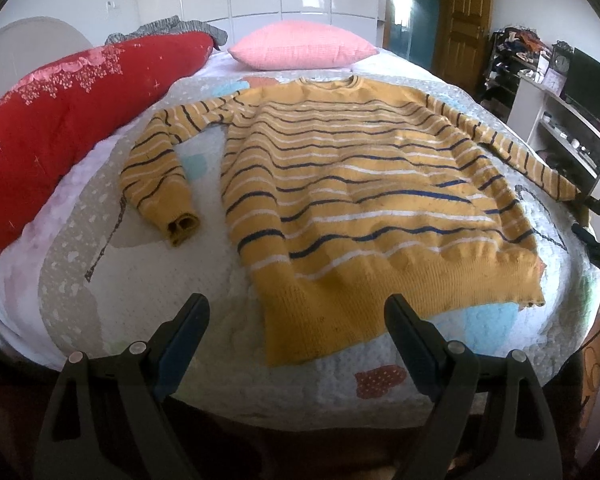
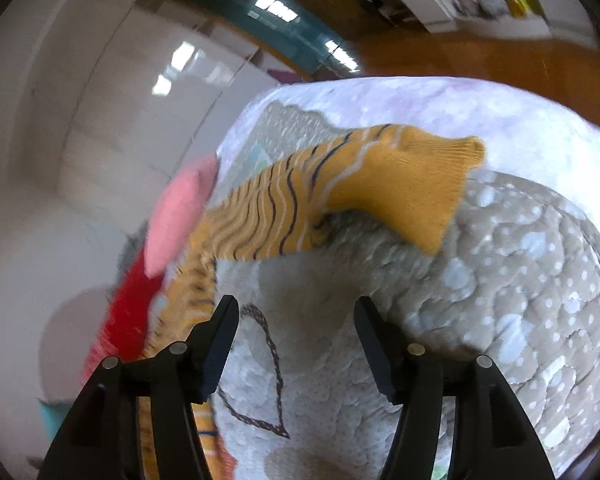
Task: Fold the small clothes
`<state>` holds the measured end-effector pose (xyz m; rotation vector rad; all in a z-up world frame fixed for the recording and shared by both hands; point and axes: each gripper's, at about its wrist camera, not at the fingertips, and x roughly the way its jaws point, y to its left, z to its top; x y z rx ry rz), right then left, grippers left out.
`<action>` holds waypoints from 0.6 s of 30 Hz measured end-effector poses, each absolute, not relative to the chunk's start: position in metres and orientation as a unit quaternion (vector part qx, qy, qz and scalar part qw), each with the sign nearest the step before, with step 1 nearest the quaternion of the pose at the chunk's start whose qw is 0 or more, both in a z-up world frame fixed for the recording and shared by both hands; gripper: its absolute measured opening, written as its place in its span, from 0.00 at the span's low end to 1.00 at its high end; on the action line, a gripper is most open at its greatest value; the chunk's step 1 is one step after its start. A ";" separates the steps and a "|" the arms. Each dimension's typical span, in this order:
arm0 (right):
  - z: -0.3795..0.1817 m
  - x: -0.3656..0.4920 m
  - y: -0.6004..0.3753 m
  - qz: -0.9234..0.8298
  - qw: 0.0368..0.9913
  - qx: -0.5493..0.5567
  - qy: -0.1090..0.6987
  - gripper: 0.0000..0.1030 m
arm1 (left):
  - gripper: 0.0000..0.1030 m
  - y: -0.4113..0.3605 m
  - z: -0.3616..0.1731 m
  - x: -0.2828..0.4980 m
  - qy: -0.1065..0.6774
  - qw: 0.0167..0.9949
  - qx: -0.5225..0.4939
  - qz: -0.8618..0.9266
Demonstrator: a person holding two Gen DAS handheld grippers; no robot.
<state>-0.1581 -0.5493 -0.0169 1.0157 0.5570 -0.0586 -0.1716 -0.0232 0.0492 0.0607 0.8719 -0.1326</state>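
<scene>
Both pairs of jaws stand released with nothing between them: the left gripper (image 1: 296,316) hangs over the near edge of the bed (image 1: 100,280), its jaws spread wide just short of the hem, and the right gripper (image 2: 296,316) hangs over bare quilt, its jaws apart, near the cuff of the sleeve (image 2: 412,184) in front of it. No container shows in either view. The yellow striped sweater (image 1: 360,192) lies flat on the quilt, its long axis running from the hem near the left gripper to the collar by the pink pillow (image 1: 300,46). One sleeve bends down at its left side; the other stretches out to the right edge. A red bolster (image 1: 60,120) lies along the left, clear of the sweater.
</scene>
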 end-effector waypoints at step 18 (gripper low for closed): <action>-0.022 -0.138 -0.595 -0.082 0.800 0.563 0.190 0.55 | 0.86 -0.021 0.034 -0.158 0.451 0.889 0.015 -0.073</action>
